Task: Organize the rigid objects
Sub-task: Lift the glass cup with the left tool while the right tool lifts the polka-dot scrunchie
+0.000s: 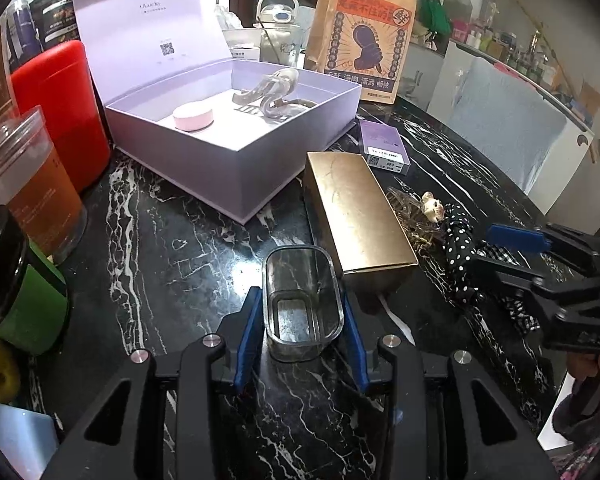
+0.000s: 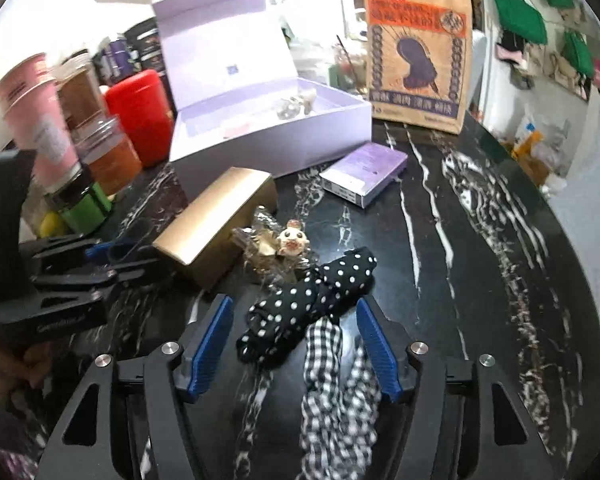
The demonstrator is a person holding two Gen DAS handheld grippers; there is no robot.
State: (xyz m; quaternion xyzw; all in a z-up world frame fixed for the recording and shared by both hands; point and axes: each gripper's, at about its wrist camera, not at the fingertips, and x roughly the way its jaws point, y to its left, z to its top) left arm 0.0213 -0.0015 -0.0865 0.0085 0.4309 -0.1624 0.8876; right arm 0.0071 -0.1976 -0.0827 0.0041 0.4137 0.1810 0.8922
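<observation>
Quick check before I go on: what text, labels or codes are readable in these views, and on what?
"uLucky", faint: inside the lilac box lid, above a QR code.
"鲜" in a circle: paper bag; its other Chinese print is too blurred to quote.
Barcode label on the small purple box: unreadable.
Jar labels at left: unreadable.

Dim indoor light; a white glare patch shines on the glossy black marble bench (image 1: 236, 276). Fisheye bending and dark corners frame both views; the right view's near edge smears with blur.
</observation>
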